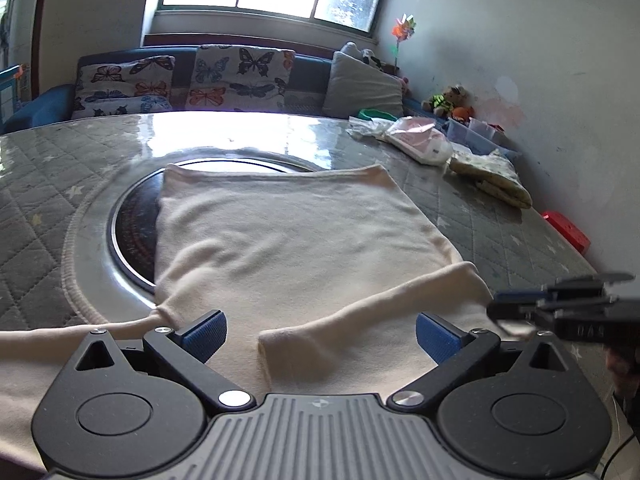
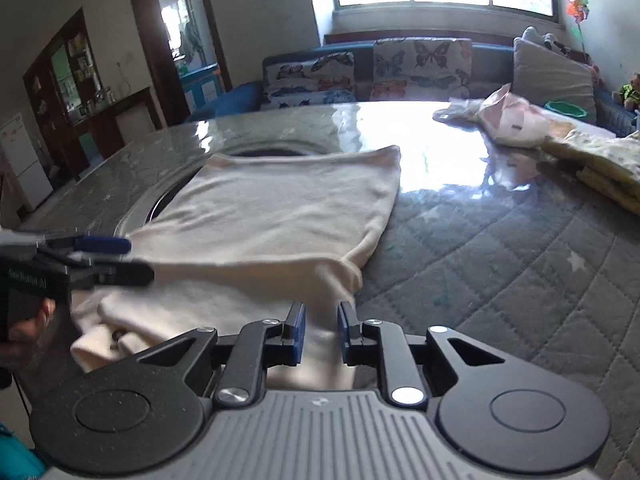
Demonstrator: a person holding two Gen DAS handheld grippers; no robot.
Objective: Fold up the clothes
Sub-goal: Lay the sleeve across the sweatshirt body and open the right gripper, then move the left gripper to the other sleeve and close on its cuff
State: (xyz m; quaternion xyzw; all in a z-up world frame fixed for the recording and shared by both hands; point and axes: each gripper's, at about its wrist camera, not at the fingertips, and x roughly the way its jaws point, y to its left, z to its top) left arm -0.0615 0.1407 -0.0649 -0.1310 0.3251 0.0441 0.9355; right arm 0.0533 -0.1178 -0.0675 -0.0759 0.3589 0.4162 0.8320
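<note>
A cream long-sleeved garment (image 1: 280, 236) lies flat on the table, also in the right wrist view (image 2: 280, 208). One sleeve (image 1: 360, 312) is folded across its near part. My left gripper (image 1: 320, 336) is open, its blue pads wide apart just above the near edge of the cloth. My right gripper (image 2: 321, 332) has its jaws close together with a fold of the cream cloth between the pads. The right gripper shows at the right edge of the left wrist view (image 1: 568, 304); the left gripper shows at the left edge of the right wrist view (image 2: 80, 256).
The table (image 1: 48, 200) has a quilted grey cover under clear plastic and a round dark inset (image 1: 132, 232) partly under the garment. A folded yellowish cloth (image 1: 492, 180), a pink bag (image 1: 420, 140) and a red box (image 1: 568, 232) sit at the right. A sofa with butterfly cushions (image 1: 180, 80) stands behind.
</note>
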